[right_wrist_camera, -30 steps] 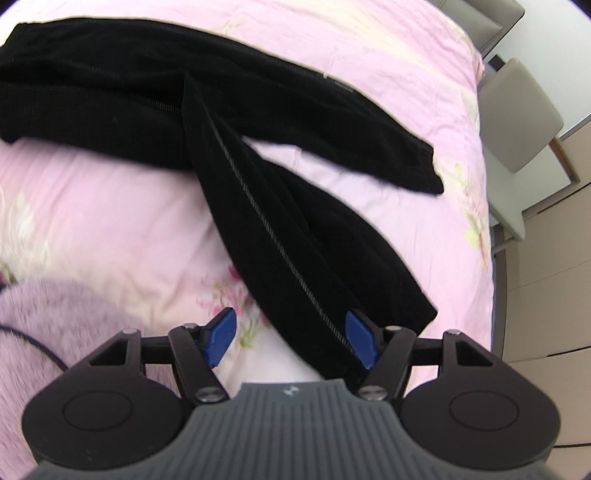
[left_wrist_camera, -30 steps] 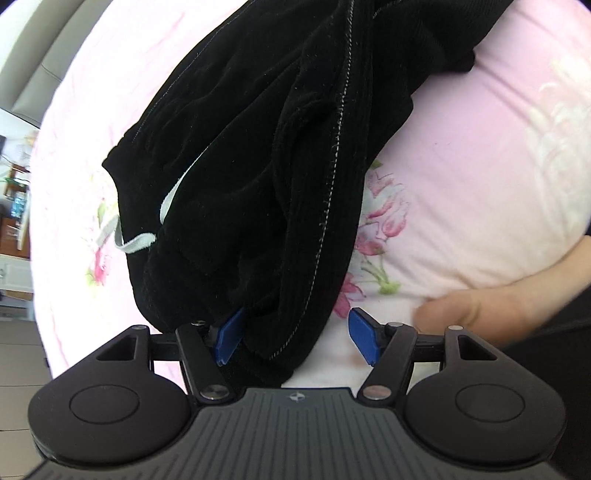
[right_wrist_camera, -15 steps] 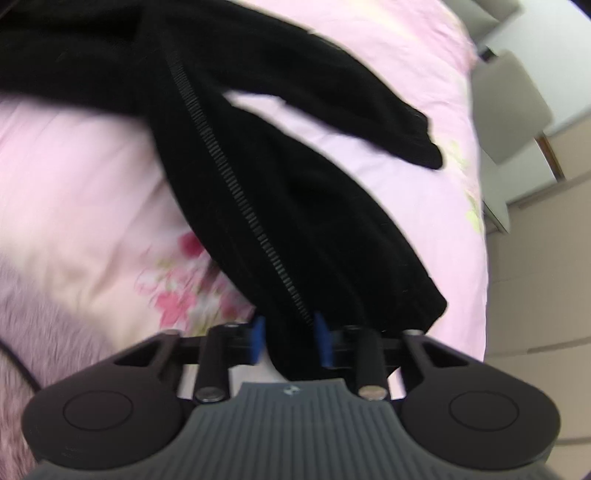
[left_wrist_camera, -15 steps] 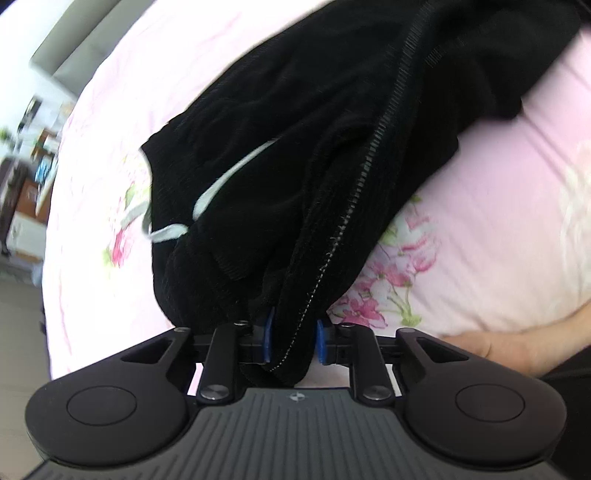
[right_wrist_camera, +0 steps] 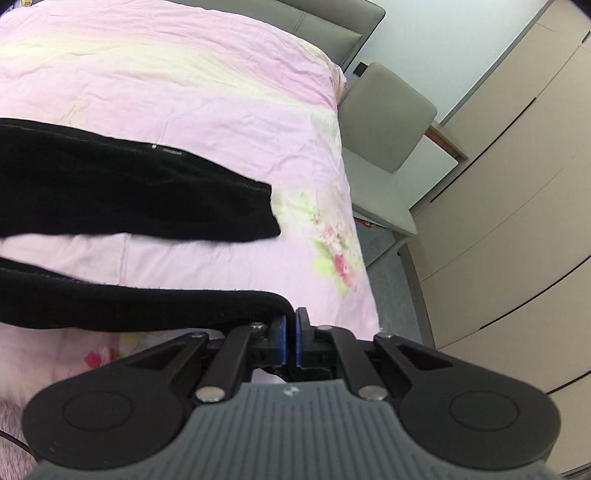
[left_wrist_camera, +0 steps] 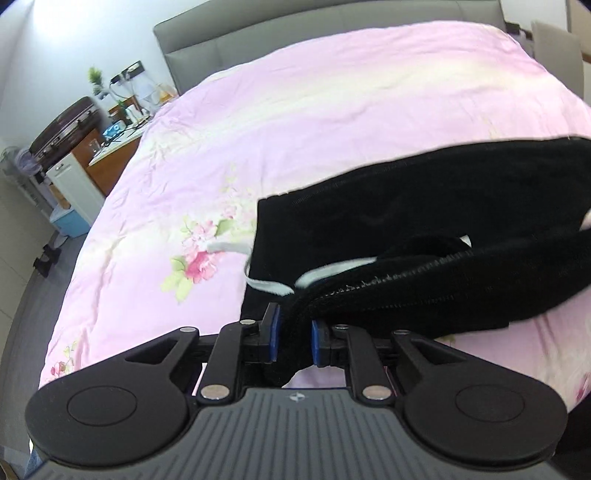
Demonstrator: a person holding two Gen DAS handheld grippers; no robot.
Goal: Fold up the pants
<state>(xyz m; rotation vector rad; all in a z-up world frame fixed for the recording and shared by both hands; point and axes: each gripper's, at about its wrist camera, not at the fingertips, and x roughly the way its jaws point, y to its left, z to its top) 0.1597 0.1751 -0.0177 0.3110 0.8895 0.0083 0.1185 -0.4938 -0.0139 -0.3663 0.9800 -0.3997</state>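
A: Black ribbed-fabric pants (left_wrist_camera: 424,221) sprawl across the pink floral quilt (left_wrist_camera: 295,110). Where is the left gripper (left_wrist_camera: 294,339)?

B: At the waist end. Its blue pads have just been closing and pinch a bunched fold of the waistband; a white drawstring (left_wrist_camera: 269,286) loops out just beside them.

A: And the right gripper (right_wrist_camera: 290,341)?

B: Its jaws have drawn right together on the hem of the near leg, which stretches off leftward above the quilt. The far leg lies flat, its cuff pointing right toward the grey padded chair (right_wrist_camera: 384,118).

A: Anything beyond?

B: A grey headboard (left_wrist_camera: 295,33), far.
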